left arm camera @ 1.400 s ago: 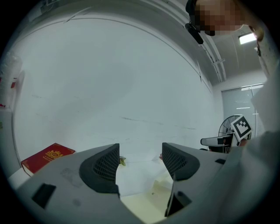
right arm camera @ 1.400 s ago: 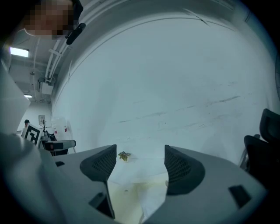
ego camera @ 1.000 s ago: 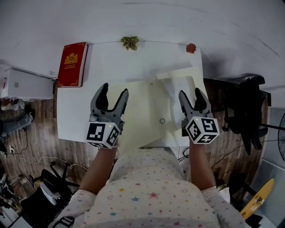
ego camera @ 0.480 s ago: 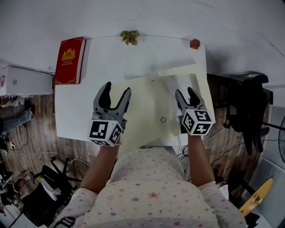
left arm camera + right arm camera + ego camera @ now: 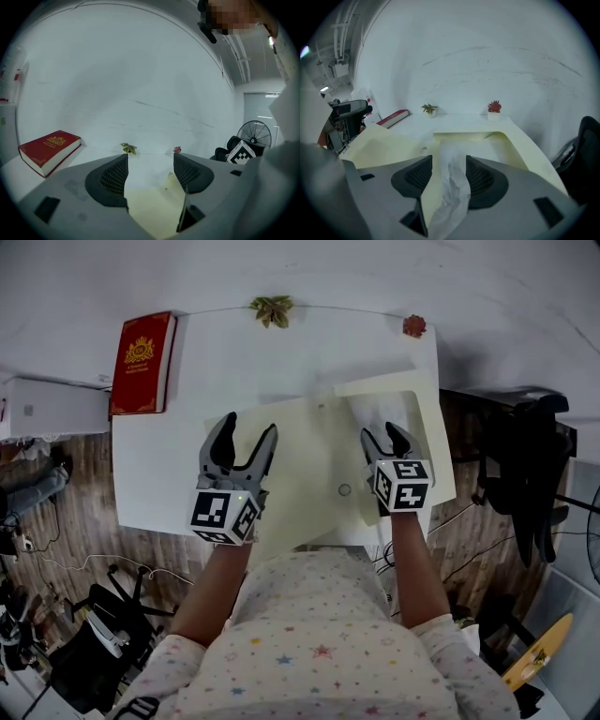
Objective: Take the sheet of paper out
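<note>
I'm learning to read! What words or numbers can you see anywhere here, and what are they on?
Red book: gold crest with print beneath, too small to read.
Left cube and right cube: black-and-white square patterns only, no words.
Nothing else shows readable text.

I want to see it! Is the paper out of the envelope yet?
Only partly: the sheet of paper runs from the right gripper into the open envelope.

Cool, rather dim, even light falls from above on the white bench (image 5: 309, 352), leaving only faint, soft-edged shadows, while both gripper views bulge fisheye-fashion inside black corners (straight edges bow near the rim) and blur slightly in the near foreground.
</note>
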### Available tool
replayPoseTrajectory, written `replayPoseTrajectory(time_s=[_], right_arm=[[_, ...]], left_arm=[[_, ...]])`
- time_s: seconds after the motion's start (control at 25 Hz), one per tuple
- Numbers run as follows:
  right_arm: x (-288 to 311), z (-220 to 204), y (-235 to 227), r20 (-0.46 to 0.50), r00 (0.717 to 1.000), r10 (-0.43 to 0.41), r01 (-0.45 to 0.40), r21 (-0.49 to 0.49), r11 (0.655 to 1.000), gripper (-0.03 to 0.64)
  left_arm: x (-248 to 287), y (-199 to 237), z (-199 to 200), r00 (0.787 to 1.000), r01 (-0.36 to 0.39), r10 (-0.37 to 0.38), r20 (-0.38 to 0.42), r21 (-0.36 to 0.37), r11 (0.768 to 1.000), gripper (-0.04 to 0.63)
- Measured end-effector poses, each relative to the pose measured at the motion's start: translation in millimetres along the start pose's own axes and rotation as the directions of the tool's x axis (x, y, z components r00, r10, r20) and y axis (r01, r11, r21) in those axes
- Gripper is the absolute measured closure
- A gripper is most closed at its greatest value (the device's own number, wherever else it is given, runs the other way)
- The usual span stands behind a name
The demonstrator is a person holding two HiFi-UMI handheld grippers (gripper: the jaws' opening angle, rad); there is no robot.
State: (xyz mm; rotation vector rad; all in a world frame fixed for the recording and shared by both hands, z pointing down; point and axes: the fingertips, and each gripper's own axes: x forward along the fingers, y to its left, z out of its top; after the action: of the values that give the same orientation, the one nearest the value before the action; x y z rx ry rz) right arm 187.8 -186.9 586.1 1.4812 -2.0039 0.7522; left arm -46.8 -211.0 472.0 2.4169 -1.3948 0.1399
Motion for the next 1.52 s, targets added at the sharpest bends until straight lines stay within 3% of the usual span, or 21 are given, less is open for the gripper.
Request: replayPoseTrajectory(time_s=[0.2,0.36,0.6,0.96,1.28,1.52], right_arm=[[14.6,-14.5,5.9,-0.088,0.996,-0.012,0.006,-0.068,0.998,0.348],[18.1,-22.9,7.9,-0.139,0.988,-0.068,0.040,-0.191,0.981,0.350],[21.4,-40.1,2.1,-0.213,0.966,-0.145,0.080,-0.287,0.955,0.356],[15.9,-46.5,-13.2,-0.229,0.954,-0.195,0.123,-0.295,0.948,0.417],[12.6,-41.5,-15.4,-0.191,0.964,-0.187,0.135,-0.255,0.957,0.538],[12.5,-41.0,-13.5,-0.181,0.967,-0.177,0.129,-0.249,0.960,0.583]], left_arm=[[1.0,2.0,-5.5,1.000,0.001,-0.001,-0.015,0.000,1.000,0.314],[-0.1,3.3,-8.6,1.000,-0.001,0.001,-0.021,-0.003,1.000,0.314],[-1.2,4.7,-12.0,1.000,0.001,-0.001,-0.028,-0.009,1.000,0.314],[-2.6,2.3,-12.6,1.000,0.005,-0.006,-0.028,-0.010,1.000,0.314],[-4.2,-0.5,-12.0,1.000,0.010,-0.010,-0.025,-0.008,1.000,0.314],[-6.3,-2.0,-11.2,1.000,0.013,-0.013,-0.021,-0.007,1.000,0.314]])
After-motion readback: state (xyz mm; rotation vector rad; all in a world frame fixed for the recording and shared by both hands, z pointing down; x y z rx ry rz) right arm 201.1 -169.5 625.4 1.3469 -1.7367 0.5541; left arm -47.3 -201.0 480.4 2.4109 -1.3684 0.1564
